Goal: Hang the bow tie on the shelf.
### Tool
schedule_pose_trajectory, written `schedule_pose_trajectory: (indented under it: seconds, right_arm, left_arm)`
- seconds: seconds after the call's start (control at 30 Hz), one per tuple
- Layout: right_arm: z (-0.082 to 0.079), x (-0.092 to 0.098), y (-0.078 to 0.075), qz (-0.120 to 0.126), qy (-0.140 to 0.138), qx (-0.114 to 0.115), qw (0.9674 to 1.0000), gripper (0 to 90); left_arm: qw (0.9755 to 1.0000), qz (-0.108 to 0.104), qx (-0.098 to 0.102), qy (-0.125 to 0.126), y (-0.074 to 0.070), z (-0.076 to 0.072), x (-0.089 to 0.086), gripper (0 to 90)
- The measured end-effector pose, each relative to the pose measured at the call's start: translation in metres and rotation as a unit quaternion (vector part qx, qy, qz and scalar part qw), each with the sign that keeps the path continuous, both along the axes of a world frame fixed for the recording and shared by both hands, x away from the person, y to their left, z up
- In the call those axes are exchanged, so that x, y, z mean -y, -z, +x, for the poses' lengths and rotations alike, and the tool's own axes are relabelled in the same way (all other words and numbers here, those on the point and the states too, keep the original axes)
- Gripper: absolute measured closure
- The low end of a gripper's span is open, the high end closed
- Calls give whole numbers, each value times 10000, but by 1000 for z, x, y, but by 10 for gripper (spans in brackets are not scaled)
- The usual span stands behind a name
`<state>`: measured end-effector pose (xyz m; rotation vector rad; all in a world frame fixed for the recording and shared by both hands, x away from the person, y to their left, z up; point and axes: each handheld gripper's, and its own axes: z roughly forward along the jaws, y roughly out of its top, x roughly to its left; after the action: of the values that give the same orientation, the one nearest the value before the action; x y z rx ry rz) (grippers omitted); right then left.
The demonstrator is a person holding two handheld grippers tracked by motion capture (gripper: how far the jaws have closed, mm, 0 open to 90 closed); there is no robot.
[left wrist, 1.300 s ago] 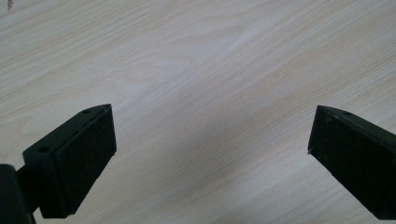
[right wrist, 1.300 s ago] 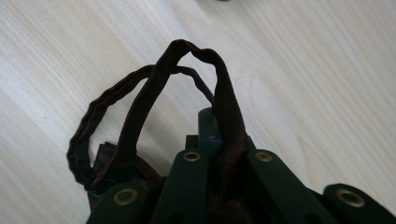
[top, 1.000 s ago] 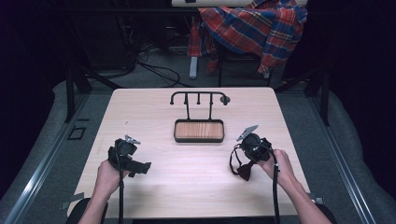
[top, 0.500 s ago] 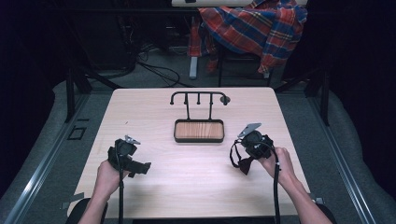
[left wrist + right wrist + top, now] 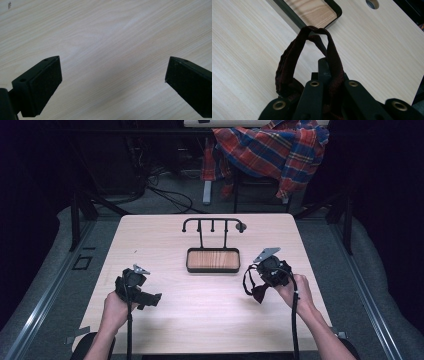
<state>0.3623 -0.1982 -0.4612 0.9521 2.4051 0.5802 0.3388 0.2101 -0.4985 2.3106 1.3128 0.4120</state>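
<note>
Gripping a dark red fabric loop (image 5: 312, 47), the right gripper (image 5: 260, 287) is clenched on one end, rest arching ahead of its jaws toward the tray stand (image 5: 212, 260). Loop looks soft, light, floppy; best pinched at the bunched end. Left gripper (image 5: 142, 295) gapes, holding nothing.
</note>
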Motion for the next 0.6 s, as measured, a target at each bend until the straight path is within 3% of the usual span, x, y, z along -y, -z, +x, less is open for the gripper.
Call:
schedule_pose_trajectory:
  seconds: [0.6]
  right_arm:
    - [20, -4, -17, 261, 86, 120, 9995, 896]
  left_arm:
    - [10000, 68, 20, -34, 0, 0, -1, 4]
